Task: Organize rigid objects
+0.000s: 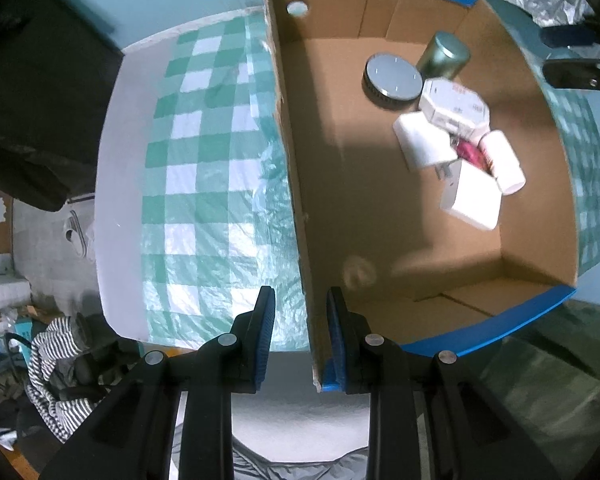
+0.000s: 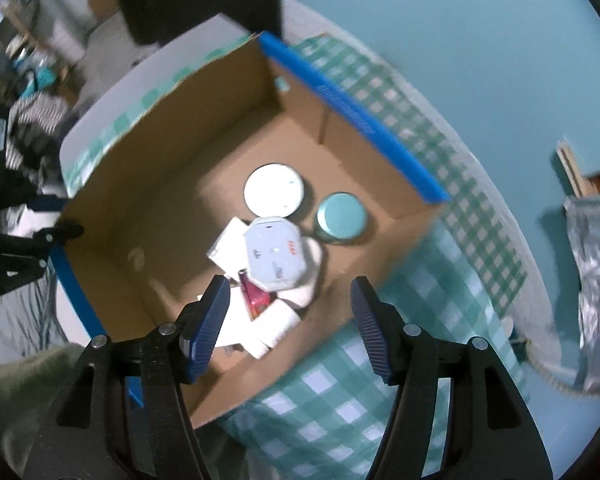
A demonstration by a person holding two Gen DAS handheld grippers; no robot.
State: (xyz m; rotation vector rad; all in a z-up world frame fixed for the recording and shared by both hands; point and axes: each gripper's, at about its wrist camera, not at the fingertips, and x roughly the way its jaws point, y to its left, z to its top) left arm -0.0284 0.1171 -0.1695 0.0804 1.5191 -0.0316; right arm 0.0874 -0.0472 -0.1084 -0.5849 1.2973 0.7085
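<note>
Cardboard box wall pinched in my left tongs; right tongs apart, empty, above pile. Risk: octagonal case slides off; my left tug tips box.

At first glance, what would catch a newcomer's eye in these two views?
The open cardboard box with blue edges, sitting on a green checked cloth. Inside, a jumble of white items around an octagonal box, next to a round tin and a green can. The left gripper straddles the box's wall; the right gripper hangs open and empty above the pile.
</note>
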